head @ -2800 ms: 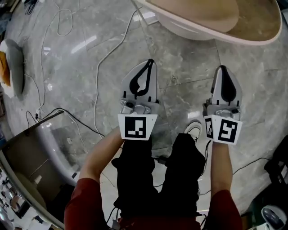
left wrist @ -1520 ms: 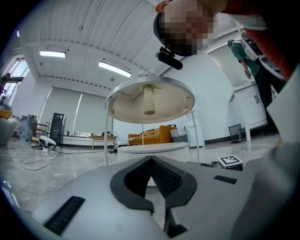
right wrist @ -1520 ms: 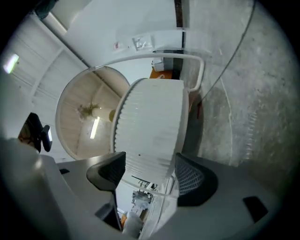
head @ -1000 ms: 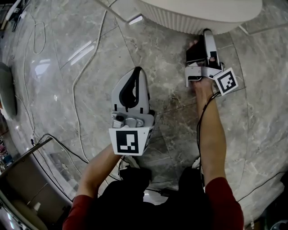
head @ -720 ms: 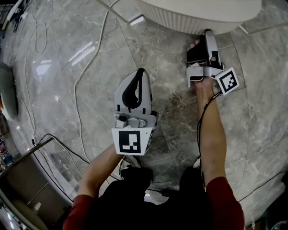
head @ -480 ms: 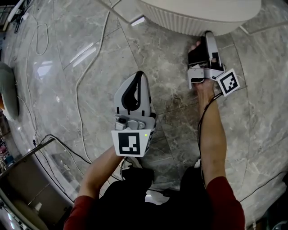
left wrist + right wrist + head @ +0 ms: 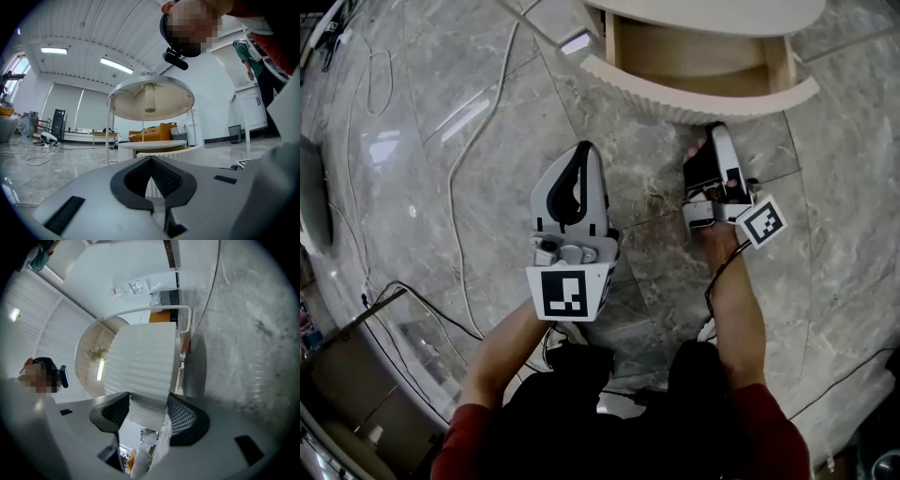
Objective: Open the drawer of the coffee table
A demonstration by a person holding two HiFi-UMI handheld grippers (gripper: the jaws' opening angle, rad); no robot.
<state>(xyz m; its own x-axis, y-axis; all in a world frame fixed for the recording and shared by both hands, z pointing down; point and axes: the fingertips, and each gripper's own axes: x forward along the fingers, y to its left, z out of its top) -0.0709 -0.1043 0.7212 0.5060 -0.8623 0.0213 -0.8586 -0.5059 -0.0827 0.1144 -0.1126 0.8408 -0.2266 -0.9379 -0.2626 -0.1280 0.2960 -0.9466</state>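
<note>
A living room, by the look of it: polished grey marble floor point(image 7: 441, 131), round coffee table point(image 7: 712, 13), orange sofa point(image 7: 147, 132) at the far wall, white cabinets point(image 7: 255, 110), strip lights point(image 7: 116, 65) overhead.

Drawer point(image 7: 698, 99) pulled open from coffee table point(image 7: 712, 14); ribbed cream front, wooden interior.
</note>
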